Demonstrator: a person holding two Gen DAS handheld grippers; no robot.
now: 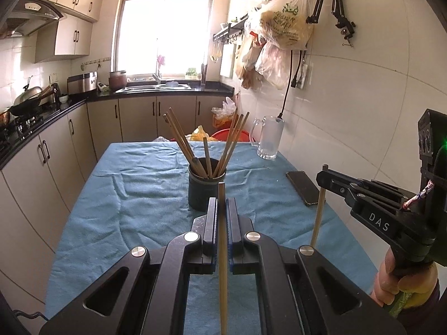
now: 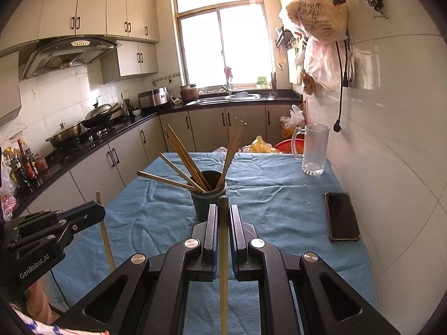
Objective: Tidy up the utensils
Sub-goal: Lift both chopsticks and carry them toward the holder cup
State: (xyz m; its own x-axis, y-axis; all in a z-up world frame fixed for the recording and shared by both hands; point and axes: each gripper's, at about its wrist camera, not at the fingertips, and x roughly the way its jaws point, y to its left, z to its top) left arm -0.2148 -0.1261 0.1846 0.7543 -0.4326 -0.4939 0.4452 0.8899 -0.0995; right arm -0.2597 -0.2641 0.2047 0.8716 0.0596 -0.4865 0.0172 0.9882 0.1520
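Several chopsticks already stand in the dark holder [image 1: 207, 184]. My left gripper [image 1: 221, 209] and right gripper [image 2: 223, 215] each clamp one more chopstick, both not yet in.

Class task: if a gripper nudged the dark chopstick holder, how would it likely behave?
The dark holder probably tips before sliding: it is tall, narrow, with chopsticks splayed high above its rim. The wrinkled blue cloth likely grips its base.

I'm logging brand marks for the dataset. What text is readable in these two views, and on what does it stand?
"DAS": on the right tongs, seen from the left wrist view.
"GenRobot.AI": on the left tongs, seen from the right wrist view.
Green print on the hanging bag: too blurred to read.
Range hood panel marks: too small to read.
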